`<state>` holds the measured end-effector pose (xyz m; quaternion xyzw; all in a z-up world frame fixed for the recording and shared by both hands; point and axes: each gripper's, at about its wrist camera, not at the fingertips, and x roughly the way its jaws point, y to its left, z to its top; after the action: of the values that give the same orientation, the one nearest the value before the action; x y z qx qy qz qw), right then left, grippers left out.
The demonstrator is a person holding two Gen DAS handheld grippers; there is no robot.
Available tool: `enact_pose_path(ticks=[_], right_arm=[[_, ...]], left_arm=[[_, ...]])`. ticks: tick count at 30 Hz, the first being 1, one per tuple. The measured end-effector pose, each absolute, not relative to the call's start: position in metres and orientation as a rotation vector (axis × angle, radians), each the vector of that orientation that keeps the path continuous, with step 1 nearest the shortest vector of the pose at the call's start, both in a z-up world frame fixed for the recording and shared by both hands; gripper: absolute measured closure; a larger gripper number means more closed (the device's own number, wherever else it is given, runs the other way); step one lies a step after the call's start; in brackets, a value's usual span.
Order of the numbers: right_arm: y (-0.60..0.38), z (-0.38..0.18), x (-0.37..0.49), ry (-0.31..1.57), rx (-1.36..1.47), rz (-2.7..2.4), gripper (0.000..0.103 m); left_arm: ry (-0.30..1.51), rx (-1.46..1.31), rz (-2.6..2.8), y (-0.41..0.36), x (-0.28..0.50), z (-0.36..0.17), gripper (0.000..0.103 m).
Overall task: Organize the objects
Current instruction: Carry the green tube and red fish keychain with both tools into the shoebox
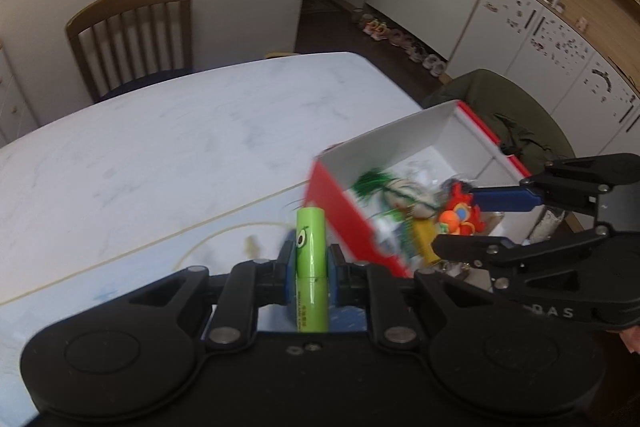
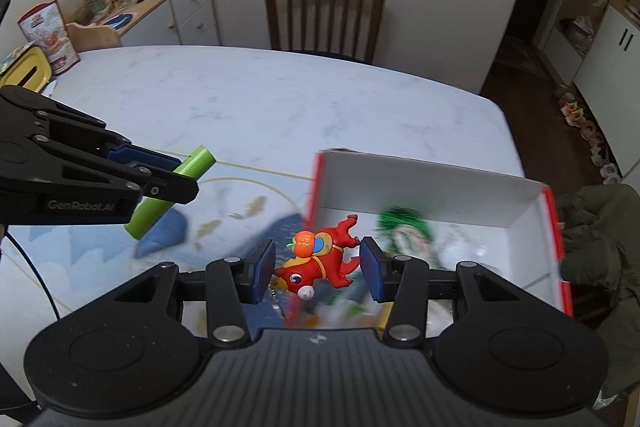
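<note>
Over the white marbled counter (image 2: 248, 99), left tool (image 1: 311, 263) is clamped on a lime-green plastic tube (image 1: 310, 247), lifted just left of the red-sided white cardboard box (image 2: 440, 187), likely bound for it. Right tool (image 2: 318, 269), pads apart, brackets a red plastic dragon figure (image 2: 316, 259) over the box's near-left edge, seemingly releasing it among the toys.

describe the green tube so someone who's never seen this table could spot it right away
On the white marble table, look left of the red-and-white box. The left gripper is clamped on a lime-green tube there. Unlike the red toy between the right gripper's open fingers, it is a plain smooth cylinder with a cartoon eye printed on it.
</note>
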<state>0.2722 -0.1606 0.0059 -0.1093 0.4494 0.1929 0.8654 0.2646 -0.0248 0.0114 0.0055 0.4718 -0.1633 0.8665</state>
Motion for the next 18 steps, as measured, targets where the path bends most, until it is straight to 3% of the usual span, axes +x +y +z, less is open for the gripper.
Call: enact_pose_path(ticks=[18], right_arm=[[-0.278,-0.026,0.309,1.005,-0.189,0.319,0.058]], left_arm=[[1.062,0.081,-0.429,-0.155,0.304,-0.016,0.089]])
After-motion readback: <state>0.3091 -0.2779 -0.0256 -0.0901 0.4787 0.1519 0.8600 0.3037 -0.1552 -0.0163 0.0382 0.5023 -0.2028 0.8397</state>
